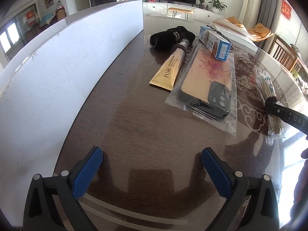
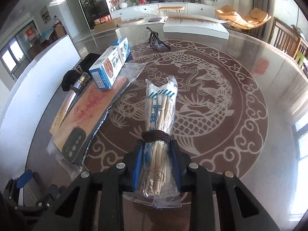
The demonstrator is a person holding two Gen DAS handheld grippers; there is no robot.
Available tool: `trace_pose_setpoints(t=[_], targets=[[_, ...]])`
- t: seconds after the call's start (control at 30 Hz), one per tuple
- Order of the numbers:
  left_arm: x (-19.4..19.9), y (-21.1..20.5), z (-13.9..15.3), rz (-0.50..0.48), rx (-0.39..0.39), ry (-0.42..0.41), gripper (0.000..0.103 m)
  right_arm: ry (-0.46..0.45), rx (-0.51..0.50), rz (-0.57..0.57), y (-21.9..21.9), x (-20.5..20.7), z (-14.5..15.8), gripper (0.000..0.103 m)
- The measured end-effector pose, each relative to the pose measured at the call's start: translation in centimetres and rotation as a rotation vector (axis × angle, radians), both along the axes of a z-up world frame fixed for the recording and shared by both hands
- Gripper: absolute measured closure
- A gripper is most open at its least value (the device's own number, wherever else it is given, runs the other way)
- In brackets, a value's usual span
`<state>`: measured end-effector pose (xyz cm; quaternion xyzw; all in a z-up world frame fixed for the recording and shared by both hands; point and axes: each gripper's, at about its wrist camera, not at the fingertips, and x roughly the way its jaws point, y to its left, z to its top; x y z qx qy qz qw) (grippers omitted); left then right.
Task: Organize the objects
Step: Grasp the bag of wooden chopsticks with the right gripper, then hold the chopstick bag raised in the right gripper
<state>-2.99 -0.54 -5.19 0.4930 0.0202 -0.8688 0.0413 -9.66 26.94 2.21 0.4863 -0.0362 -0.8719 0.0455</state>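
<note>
Centrally, the right gripper [image 2: 156, 154] clamps a clear-plastic-wrapped bundle of pale wooden chopsticks [image 2: 160, 115], bound with a dark brown band, above the glass-topped patterned table [image 2: 240, 100]. Left gripper [image 1: 152, 171] hovers spread wide and empty, near a white board [image 1: 63, 67].

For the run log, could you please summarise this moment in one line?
right gripper: shut on chopstick bundle | left gripper: open, empty | table: phone case, box, tube

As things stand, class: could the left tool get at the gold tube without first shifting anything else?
Probably yes. The left tool is open over bare table, and the gold tube lies ahead with its near end uncovered; only the bagged phone case sits alongside it.
</note>
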Motion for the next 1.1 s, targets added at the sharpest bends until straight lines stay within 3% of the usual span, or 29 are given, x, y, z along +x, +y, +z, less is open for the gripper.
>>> trace_pose_setpoints(t=[0.13, 0.3, 0.37, 0.43, 0.53, 0.6, 0.7, 1.1], targets=[[-0.1, 0.0, -0.1, -0.002, 0.003, -0.001, 0.000, 0.040, 0.061, 0.007, 3.9, 4.0, 0.0, 0.075], [0.0, -0.1, -0.1, -0.002, 0.003, 0.000, 0.000, 0.090, 0.051, -0.019, 7.8, 7.0, -0.2, 0.070], [0.0, -0.1, -0.1, -0.003, 0.003, 0.000, 0.000, 0.082, 0.039, -0.038, 8.5, 7.1, -0.5, 0.057], [0.0, 0.0, -0.1, -0.008, 0.002, -0.001, 0.000, 0.097, 0.035, -0.038, 8.6, 7.1, -0.6, 0.031], [0.1, 0.0, -0.1, -0.008, 0.002, 0.000, 0.000, 0.105, 0.072, -0.024, 7.9, 6.9, -1.1, 0.018], [0.1, 0.0, -0.1, -0.008, 0.003, 0.000, 0.000, 0.090, 0.113, -0.005, 7.0, 6.7, -1.3, 0.014], [0.2, 0.1, -0.1, -0.008, 0.003, 0.000, 0.000, 0.072, 0.109, 0.018, 6.6, 6.5, -1.7, 0.000], [0.2, 0.1, -0.1, -0.008, 0.003, 0.000, 0.000, 0.069, 0.112, 0.019, 6.7, 6.6, -1.9, 0.000]])
